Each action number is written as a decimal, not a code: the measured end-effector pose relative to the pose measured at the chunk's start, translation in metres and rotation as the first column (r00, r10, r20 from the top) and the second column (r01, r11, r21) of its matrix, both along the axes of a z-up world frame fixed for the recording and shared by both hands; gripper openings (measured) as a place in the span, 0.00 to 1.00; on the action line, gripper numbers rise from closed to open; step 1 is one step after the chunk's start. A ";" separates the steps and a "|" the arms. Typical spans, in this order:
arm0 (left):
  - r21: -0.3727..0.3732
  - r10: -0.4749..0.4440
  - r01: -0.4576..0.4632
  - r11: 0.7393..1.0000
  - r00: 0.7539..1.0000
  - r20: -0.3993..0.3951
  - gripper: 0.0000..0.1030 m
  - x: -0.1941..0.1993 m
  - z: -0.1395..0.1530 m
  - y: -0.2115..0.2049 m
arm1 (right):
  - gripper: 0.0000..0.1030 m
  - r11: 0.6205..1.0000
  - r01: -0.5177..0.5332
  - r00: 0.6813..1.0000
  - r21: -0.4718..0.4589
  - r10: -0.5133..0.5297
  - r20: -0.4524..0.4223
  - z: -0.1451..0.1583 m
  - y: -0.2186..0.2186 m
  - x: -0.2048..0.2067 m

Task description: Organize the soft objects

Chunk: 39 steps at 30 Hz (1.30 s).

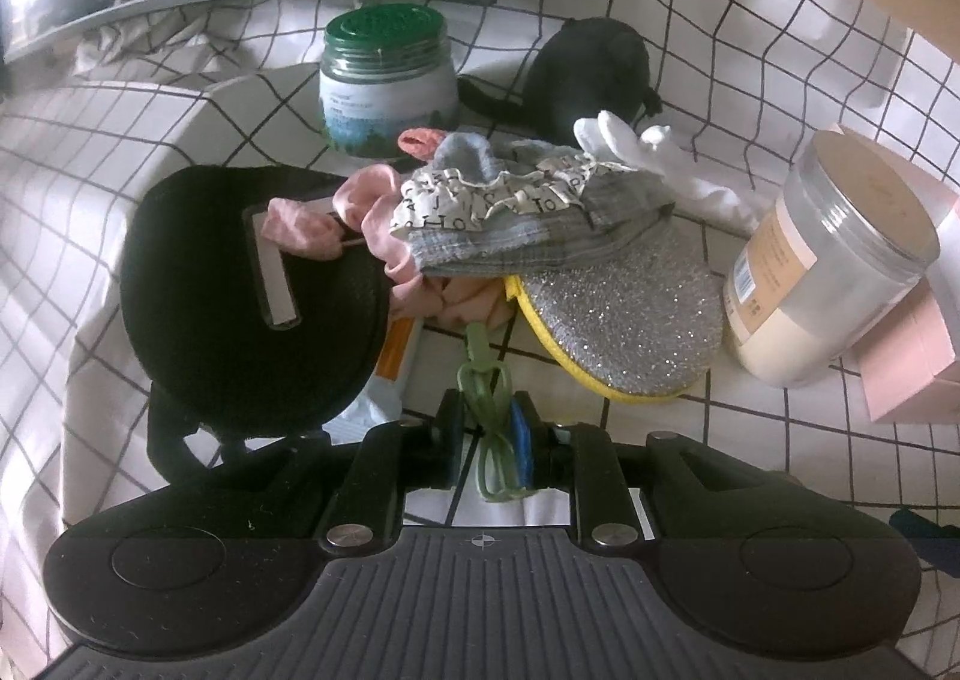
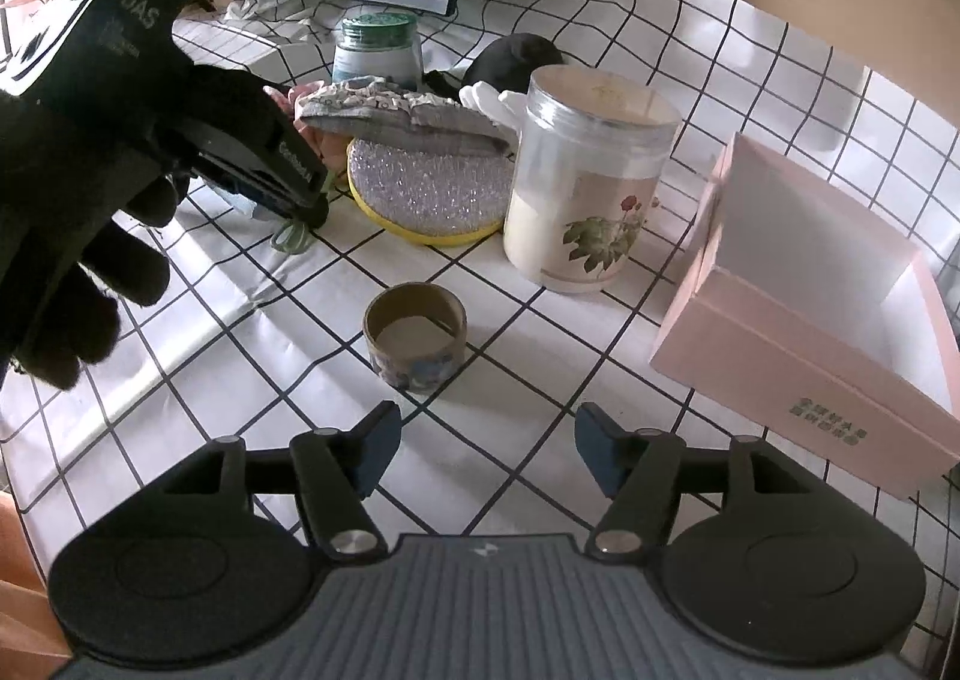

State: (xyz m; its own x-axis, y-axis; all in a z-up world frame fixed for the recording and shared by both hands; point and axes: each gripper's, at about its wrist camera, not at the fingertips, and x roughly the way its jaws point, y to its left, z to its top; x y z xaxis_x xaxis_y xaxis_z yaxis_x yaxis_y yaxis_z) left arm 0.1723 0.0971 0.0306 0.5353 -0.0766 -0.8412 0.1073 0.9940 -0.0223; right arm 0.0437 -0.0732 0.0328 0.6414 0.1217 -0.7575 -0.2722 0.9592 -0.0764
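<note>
Gripping the green hair tie needed the left gripper (jaws narrow, tie between) closing squarely; the right gripper hung open, empty.

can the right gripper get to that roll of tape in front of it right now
Probably yes. The right gripper stands open and empty, the tape roll sits just ahead on bare tablecloth, with nothing between them.

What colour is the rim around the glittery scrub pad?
Yellow. The rim edges the silver scrub pad, clearest in the left wrist view.
</note>
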 end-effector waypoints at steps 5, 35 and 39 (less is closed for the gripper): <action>0.008 -0.023 0.023 1.000 1.000 -0.001 0.21 0.000 -0.001 0.000 | 0.64 1.000 0.000 1.000 0.004 0.000 -0.016 -0.004 0.000 -0.001; -0.130 -0.121 0.133 0.983 0.988 0.093 0.17 -0.054 0.015 0.039 | 0.67 0.996 -0.080 0.992 -0.044 0.084 0.092 0.010 0.030 0.006; -0.138 -0.114 0.128 0.982 0.988 0.105 0.17 -0.060 0.021 0.046 | 0.67 0.997 -0.072 0.994 -0.025 0.074 0.085 0.008 0.033 0.013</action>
